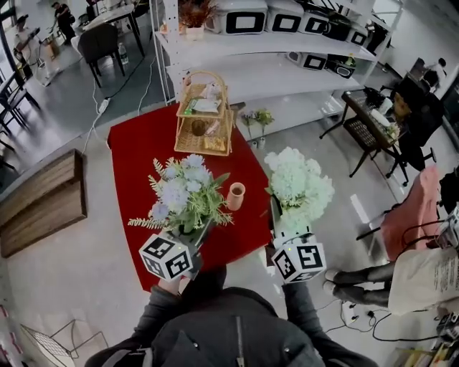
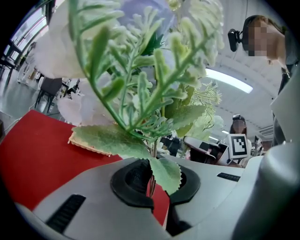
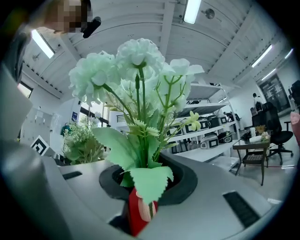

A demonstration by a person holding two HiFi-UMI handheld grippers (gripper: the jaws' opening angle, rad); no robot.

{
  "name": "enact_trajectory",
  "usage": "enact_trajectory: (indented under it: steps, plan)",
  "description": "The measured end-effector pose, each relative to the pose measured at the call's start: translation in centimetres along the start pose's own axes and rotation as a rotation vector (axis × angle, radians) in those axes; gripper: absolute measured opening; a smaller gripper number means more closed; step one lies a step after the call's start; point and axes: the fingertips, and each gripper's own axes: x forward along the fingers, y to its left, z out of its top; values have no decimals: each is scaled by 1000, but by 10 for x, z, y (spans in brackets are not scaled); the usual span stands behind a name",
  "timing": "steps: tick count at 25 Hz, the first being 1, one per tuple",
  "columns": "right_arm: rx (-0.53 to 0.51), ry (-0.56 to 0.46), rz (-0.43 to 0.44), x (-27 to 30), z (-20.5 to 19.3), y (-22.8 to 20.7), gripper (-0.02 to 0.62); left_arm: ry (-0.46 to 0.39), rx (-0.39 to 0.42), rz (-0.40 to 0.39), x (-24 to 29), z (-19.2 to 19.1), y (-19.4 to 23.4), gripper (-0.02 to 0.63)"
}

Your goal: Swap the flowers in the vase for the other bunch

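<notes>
Head view, left gripper clamps lavender bunch, right gripper clamps white bunch beyond table edge

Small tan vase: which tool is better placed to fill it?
Left tool, likely: its pale-blue flower bunch hangs over the red table beside the small tan vase; the right tool's white bunch is mostly off it.

A table with a red cover stands on a grey floor. At its far end sits a wicker basket with a tall hoop handle, holding small packets. Behind the basket runs a white shelving unit, with boxy white appliances along its top shelf. A small potted plant stands by the shelving's base. A long wooden bench lies left of the table.
</notes>
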Motion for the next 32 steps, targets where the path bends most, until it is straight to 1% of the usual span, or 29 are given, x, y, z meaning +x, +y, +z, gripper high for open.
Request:
enact_trajectory:
  steps: [4, 11, 14, 21, 26, 32]
  plan:
    - [3, 29, -41, -20, -25, -6, 91, 14, 2, -15, -4, -9, -12, 25]
    - [23, 78, -60, -47, -69, -10, 91, 44, -10, -19, -8, -30, -30, 25]
    - [38, 101, -59, -52, -81, -7, 91, 55, -11, -20, -10, -37, -36, 25]
    - [74, 97, -68, -58, -72, 2, 91, 77, 4, -30, -14, -39, -42, 25]
    - [89, 91, -77, -68, -65, 4, 91, 59, 3, -47, -16, -36, -46, 25]
    - [99, 102, -114, -57, -66, 11, 91, 72, 13, -72, -15, -22, -32, 25]
